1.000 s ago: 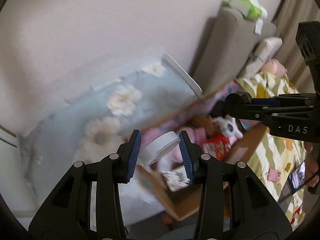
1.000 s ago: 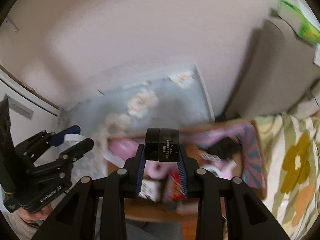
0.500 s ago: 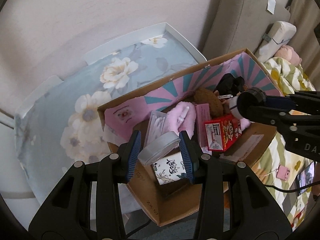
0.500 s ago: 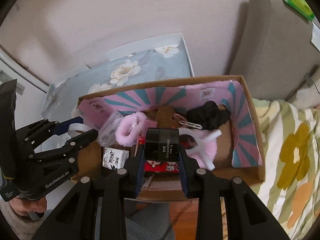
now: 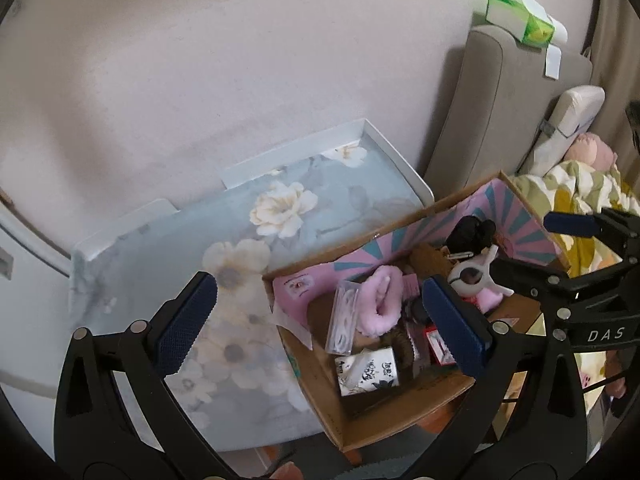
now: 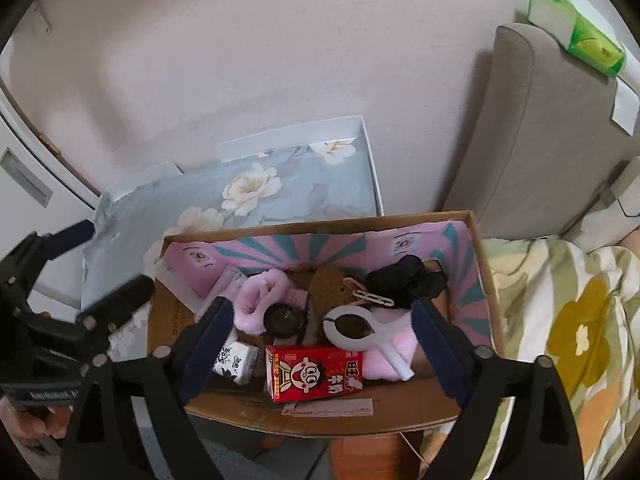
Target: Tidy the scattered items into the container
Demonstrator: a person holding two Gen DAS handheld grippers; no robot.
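A cardboard box (image 6: pixel 474 236) with a pink and teal lining holds several items: a red drink carton (image 6: pixel 314 374), a pink fluffy band (image 6: pixel 256 304), a black round jar (image 6: pixel 285 319), a white hand mirror (image 6: pixel 352 326), a black cloth (image 6: pixel 408 282) and a small patterned white box (image 6: pixel 236 360). My right gripper (image 6: pixel 320 348) is open and empty above the box. My left gripper (image 5: pixel 320 320) is open and empty over the box's left end (image 5: pixel 320 392). A clear case (image 5: pixel 343 322) and the patterned box (image 5: pixel 368 370) lie below it.
A floral blue tray (image 5: pixel 200 248) lies left of the box against the wall. A grey chair back (image 6: pixel 540 140) with a green tissue pack (image 6: pixel 576 32) stands to the right. A flowered bedspread (image 6: pixel 580 320) lies at the far right.
Both grippers have opened. The left one let go of the white-lidded jar and the right one let go of the black jar, which now lies in the box.
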